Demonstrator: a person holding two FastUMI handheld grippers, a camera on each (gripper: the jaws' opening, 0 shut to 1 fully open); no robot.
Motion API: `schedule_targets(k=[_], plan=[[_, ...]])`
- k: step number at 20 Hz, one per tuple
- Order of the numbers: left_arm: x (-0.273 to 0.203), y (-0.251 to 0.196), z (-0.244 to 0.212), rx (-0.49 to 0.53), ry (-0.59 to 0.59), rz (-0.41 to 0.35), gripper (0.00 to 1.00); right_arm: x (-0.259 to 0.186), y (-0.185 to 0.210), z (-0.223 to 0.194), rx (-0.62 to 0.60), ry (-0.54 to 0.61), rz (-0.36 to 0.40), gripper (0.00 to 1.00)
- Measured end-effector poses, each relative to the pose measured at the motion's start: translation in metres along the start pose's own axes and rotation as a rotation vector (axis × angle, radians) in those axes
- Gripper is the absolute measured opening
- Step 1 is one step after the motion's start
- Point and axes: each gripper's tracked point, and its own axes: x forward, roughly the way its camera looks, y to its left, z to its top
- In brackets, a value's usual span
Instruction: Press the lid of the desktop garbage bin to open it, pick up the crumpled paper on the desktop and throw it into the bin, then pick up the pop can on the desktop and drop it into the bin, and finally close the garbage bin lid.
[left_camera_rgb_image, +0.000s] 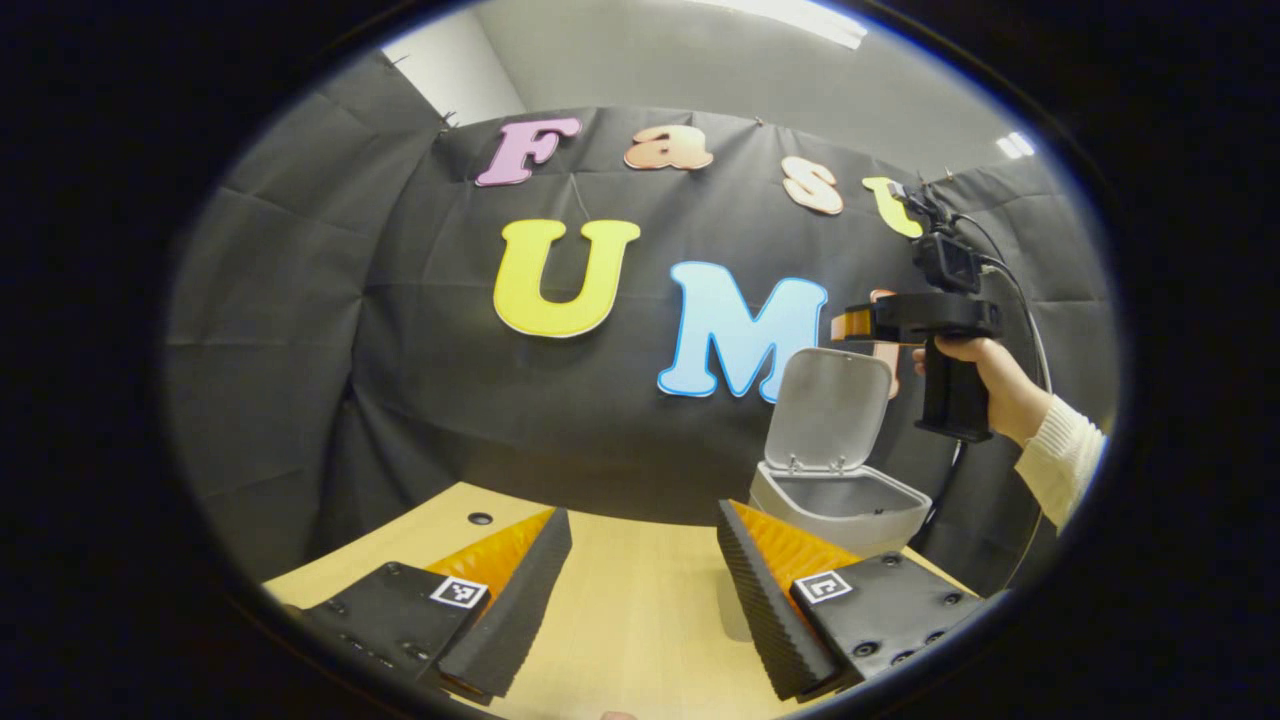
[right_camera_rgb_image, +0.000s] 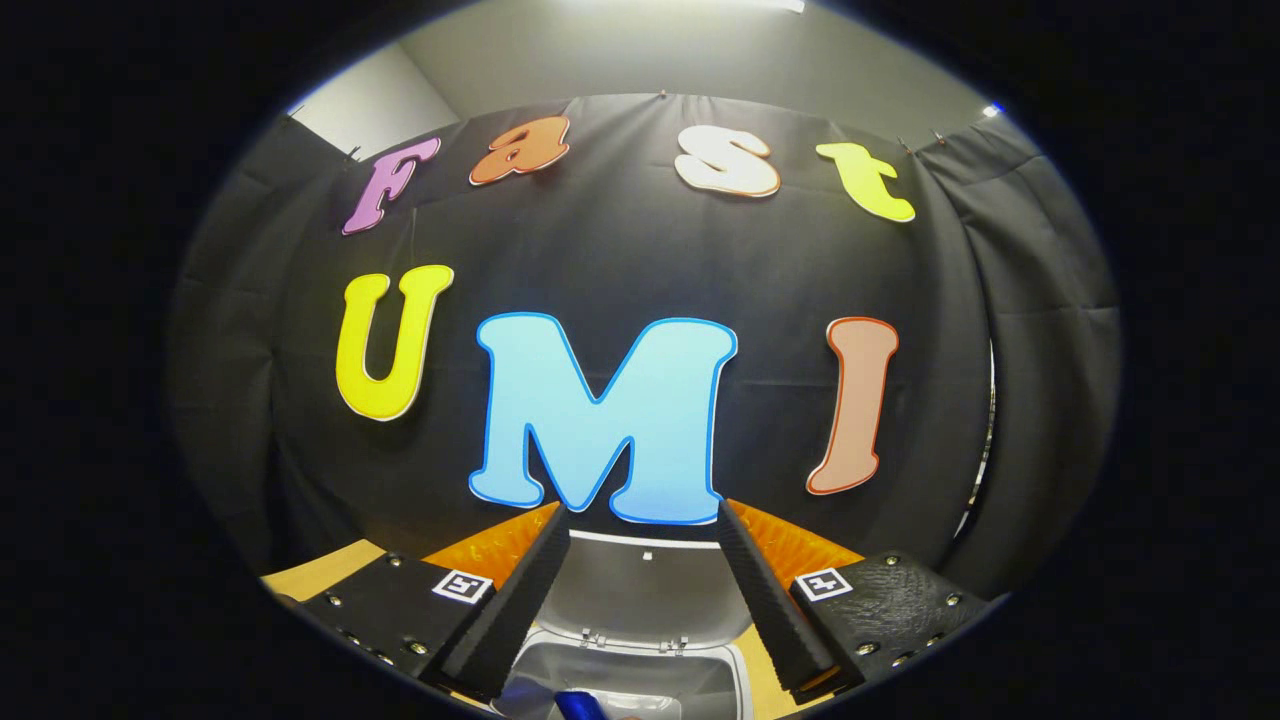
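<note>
So the bin (left_camera_rgb_image: 838, 500) is sitting at the far right of the table (left_camera_rgb_image: 620, 610) with its lid (left_camera_rgb_image: 828, 408) flipped up and propped upright at the back, so the press-to-open step can be counted as done. In the left gripper view the left gripper (left_camera_rgb_image: 640, 600) is held low over bare table, its jaws spread wide with nothing caught between them. The right gripper (left_camera_rgb_image: 862, 322) is seen farther off, held in a hand (left_camera_rgb_image: 985, 385) right above the open lid. In the right gripper view the right gripper (right_camera_rgb_image: 640, 600) is pointed down over the bin's mouth, jaws apart and empty, and something blue (right_camera_rgb_image: 580, 706) is just peeking in at the bottom edge inside the bin; it could be the pop can, but too little of it is shown to be sure. No crumpled paper is spotted on the visible table. Best guess: the drops are done or nearly done, and lid closing is what's left.
</note>
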Motion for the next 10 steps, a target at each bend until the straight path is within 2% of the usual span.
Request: schedule_targets(k=[10], plan=[[0.001,0.007,0.001,-0.021,-0.005,0.035,0.96,0.036,-0.002,-0.009,-0.005,0.055,-0.011,0.94]])
